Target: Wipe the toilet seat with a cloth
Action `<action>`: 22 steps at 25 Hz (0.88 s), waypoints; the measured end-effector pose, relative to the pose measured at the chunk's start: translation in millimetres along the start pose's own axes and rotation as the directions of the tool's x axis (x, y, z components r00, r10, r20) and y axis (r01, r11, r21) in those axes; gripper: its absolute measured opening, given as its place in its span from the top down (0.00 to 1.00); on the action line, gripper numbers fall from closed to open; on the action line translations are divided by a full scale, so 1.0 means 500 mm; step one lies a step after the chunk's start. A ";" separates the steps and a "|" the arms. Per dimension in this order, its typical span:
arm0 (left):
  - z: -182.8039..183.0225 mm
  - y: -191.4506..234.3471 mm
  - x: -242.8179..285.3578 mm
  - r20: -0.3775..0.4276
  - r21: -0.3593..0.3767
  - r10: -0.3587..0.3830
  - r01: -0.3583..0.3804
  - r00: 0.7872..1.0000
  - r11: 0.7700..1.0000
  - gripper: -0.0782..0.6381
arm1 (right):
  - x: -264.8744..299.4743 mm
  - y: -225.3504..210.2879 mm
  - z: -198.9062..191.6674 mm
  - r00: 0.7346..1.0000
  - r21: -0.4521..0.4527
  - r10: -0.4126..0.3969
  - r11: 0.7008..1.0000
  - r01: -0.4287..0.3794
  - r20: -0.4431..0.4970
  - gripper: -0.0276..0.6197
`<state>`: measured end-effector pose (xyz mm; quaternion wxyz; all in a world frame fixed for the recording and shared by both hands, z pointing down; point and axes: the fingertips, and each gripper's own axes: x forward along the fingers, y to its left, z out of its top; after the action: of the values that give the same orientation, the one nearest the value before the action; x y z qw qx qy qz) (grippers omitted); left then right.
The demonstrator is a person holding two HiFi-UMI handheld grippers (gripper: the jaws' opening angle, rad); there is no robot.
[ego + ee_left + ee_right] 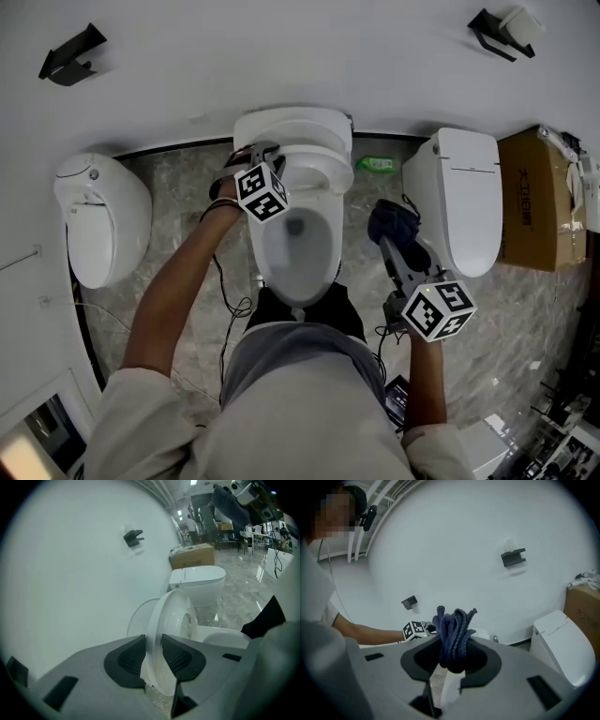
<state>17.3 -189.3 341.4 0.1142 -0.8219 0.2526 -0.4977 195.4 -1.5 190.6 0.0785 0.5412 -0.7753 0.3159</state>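
Note:
The white toilet (319, 272) stands in the middle below me, its bowl open. Its ring-shaped seat (171, 620) is tipped up on edge in front of the lid (137, 618). My left gripper (153, 660) is shut on the seat's rim, one pad on each face; in the head view the left gripper (265, 156) is at the back of the bowl. My right gripper (388, 239) hangs to the right of the bowl, shut on a bunched dark blue cloth (453, 630), and the cloth (392, 221) is clear of the toilet.
A second white toilet (464, 202) stands at the right with a cardboard box (534, 202) beyond it. Another white toilet (94, 216) is at the left. A green item (378, 164) lies by the wall. Black brackets (70, 56) hang on the wall. Cables (230, 309) trail on the floor.

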 end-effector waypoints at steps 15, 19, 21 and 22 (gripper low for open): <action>-0.008 -0.131 -0.103 0.088 0.112 0.028 -0.038 0.996 0.993 0.77 | -0.027 0.013 -0.015 1.000 -0.016 -0.013 1.000 0.013 -0.005 0.80; -0.013 -0.166 -0.124 0.110 0.114 0.027 -0.040 0.994 0.993 0.77 | -0.037 0.019 -0.025 1.000 -0.032 -0.023 0.999 0.023 -0.013 0.80; -0.016 -0.185 -0.135 0.124 0.123 0.026 -0.042 0.992 0.992 0.78 | -0.038 0.023 -0.029 0.999 -0.042 -0.028 0.999 0.027 -0.017 0.80; -0.019 -0.197 -0.141 0.129 0.126 0.022 -0.039 0.991 0.991 0.78 | -0.039 0.027 -0.032 0.999 -0.042 -0.027 0.999 0.027 -0.018 0.80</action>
<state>12.3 -67.9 335.7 0.1902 -0.8389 0.2249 -0.4576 187.9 26.2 188.7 0.1012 0.5469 -0.7736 0.3036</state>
